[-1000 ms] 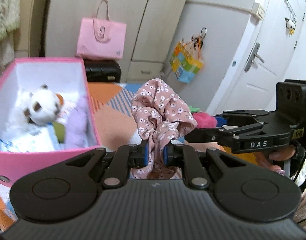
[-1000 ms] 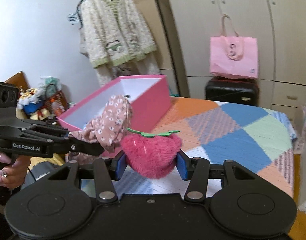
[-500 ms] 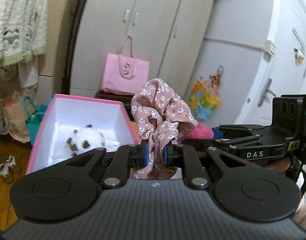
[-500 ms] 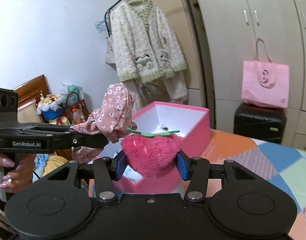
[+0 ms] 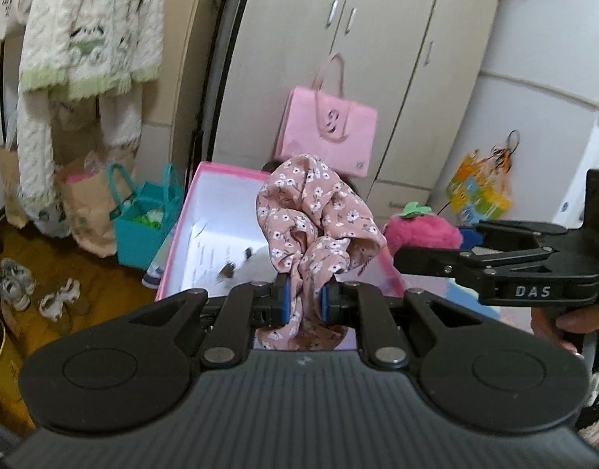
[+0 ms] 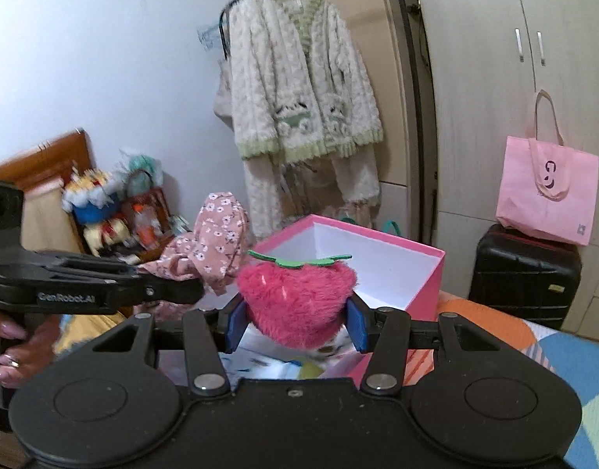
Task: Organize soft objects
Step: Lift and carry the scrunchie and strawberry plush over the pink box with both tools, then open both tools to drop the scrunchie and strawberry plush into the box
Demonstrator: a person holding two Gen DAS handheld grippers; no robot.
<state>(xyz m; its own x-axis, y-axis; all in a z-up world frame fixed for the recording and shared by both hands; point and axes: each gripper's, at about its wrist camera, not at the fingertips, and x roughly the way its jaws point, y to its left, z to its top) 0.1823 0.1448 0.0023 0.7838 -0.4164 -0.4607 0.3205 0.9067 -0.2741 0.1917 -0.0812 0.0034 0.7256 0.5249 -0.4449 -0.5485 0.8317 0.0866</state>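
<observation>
My left gripper (image 5: 302,305) is shut on a pink floral scrunchie (image 5: 315,215) and holds it over the near edge of the open pink box (image 5: 221,172). A white plush toy (image 5: 252,262) lies inside the box. My right gripper (image 6: 295,322) is shut on a pink plush strawberry (image 6: 295,297) with a green leaf top, held over the box (image 6: 401,273). The strawberry also shows in the left wrist view (image 5: 420,230), just right of the scrunchie. The left gripper with the scrunchie (image 6: 213,230) shows at the left of the right wrist view.
A pink tote bag (image 5: 327,133) sits on a black suitcase (image 6: 522,273) before the wardrobe. A knitted cardigan (image 6: 299,90) hangs on a rack. A teal bag (image 5: 143,222) and shoes (image 5: 37,293) are on the floor left of the box. A patchwork bedspread (image 6: 573,359) lies to the right.
Both grippers have swung left and closer over the pink box, each still holding its object. The views now look more toward the hanging cardigan and the floor.
</observation>
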